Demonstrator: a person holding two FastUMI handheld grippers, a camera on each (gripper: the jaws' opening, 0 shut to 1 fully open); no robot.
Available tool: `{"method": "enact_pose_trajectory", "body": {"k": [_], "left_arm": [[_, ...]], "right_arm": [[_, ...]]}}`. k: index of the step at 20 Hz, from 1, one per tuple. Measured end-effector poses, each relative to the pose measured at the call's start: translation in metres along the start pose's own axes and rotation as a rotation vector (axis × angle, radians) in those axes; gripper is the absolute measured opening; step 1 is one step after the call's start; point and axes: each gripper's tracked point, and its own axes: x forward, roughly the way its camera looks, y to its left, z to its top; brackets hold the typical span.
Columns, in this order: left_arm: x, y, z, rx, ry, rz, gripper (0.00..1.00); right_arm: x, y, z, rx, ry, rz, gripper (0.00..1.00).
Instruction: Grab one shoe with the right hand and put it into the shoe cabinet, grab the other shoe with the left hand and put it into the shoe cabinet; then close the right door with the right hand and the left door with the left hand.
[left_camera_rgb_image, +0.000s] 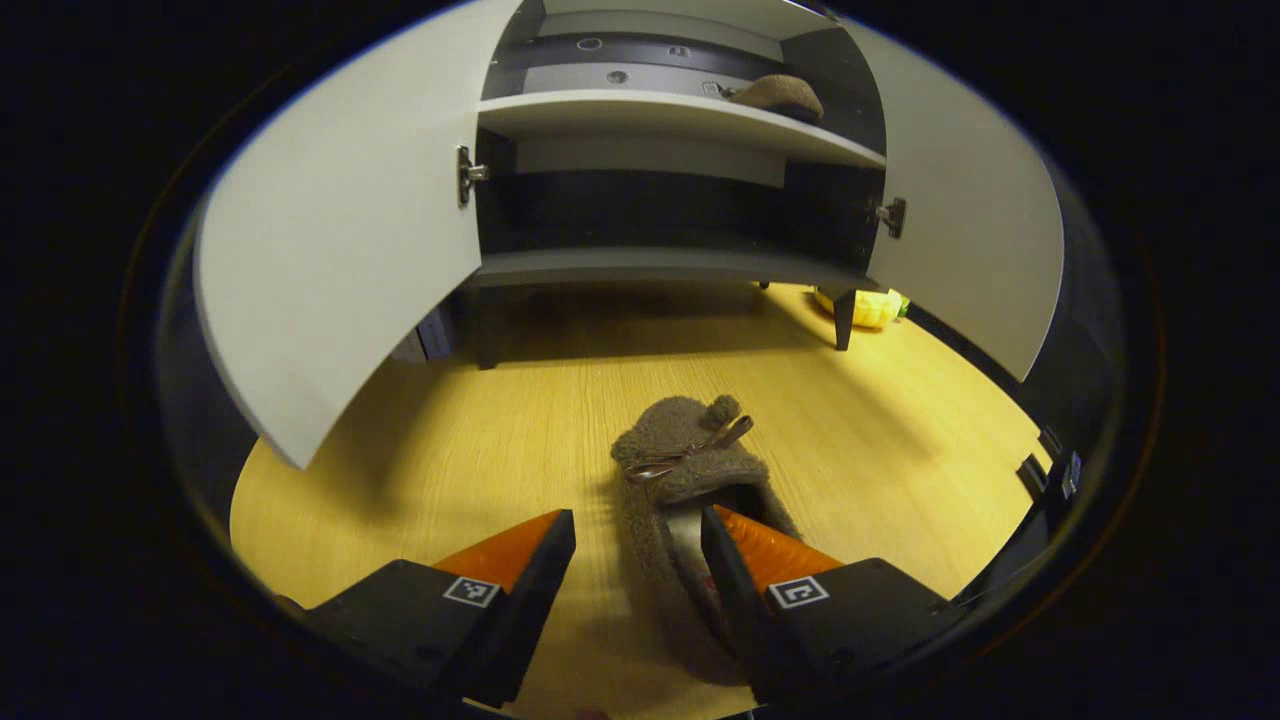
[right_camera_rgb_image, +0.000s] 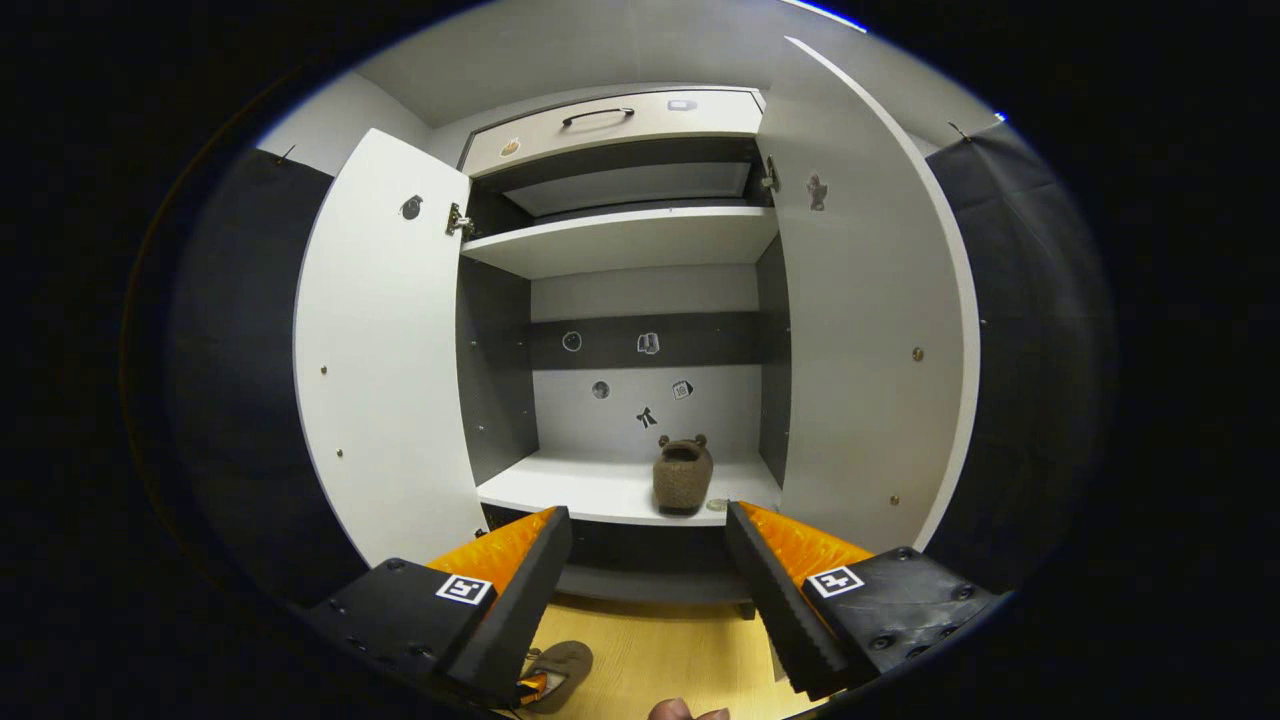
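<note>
1. Left gripper view: the left gripper (left_camera_rgb_image: 638, 545) hangs low over a wooden floor (left_camera_rgb_image: 420, 450), its jaws spread apart. A fuzzy brown slipper (left_camera_rgb_image: 680, 470) lies on the floor between the fingers, toe toward the shoe cabinet (left_camera_rgb_image: 660, 265). The finger on the right of this view reaches into the slipper's opening; the other finger stands clear of the slipper, so the tongs are released, not clamped.

2. Same view, farther off: the cabinet stands on short legs with both doors swung wide, the left door (left_camera_rgb_image: 340, 240) and the right door (left_camera_rgb_image: 960, 220). A second brown slipper (left_camera_rgb_image: 785, 95) rests on the shelf (left_camera_rgb_image: 650, 115) toward its right end. A yellow object (left_camera_rgb_image: 868, 308) sits on the floor beside the cabinet's right leg.

3. Right gripper view: the right gripper (right_camera_rgb_image: 648, 560) faces the open cabinet (right_camera_rgb_image: 640, 300), its jaws apart and holding nothing. The placed slipper (right_camera_rgb_image: 683, 477) stands on a white shelf (right_camera_rgb_image: 570, 490) straight ahead, heel opening toward the camera. Both doors are open, one (right_camera_rgb_image: 385, 350) to the left and one (right_camera_rgb_image: 860, 320) to the right. A drawer (right_camera_rgb_image: 610, 125) with a dark handle tops the cabinet.

4. Same view, bottom edge: the other slipper (right_camera_rgb_image: 562, 668) shows on the floor below.
</note>
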Motion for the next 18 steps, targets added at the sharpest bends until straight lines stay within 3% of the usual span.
{"method": "enact_pose_trajectory", "body": {"k": [3,4,7,8,10,12,14,18], "left_arm": [[0.020,0.003,0.007,0.030,-0.029,0.017,0.73],[0.025,0.004,0.009,0.030,-0.029,0.024,0.63],[0.039,0.003,0.010,0.020,-0.025,0.028,0.56],[0.041,0.004,0.007,0.014,-0.003,0.038,0.40],[0.041,0.009,0.010,0.006,0.016,0.064,0.20],[0.033,0.016,0.018,0.007,0.029,0.111,0.09],[0.021,0.021,0.034,0.026,0.021,0.146,0.07],[-0.012,0.011,0.077,0.004,0.012,0.124,0.07]], "right_arm": [[-0.007,-0.009,-0.006,-0.008,0.012,-0.012,0.98],[-0.009,-0.011,-0.009,-0.008,0.023,-0.015,0.98],[-0.012,-0.020,-0.017,-0.014,0.049,-0.025,0.99],[-0.012,-0.024,-0.018,-0.015,0.051,-0.031,0.98],[-0.013,-0.031,-0.020,-0.007,0.057,-0.038,0.99],[-0.014,-0.036,-0.020,0.016,0.061,-0.042,0.99],[-0.014,-0.042,-0.018,0.036,0.058,-0.044,0.99],[-0.013,-0.053,-0.014,0.070,0.054,-0.040,0.98]]}}
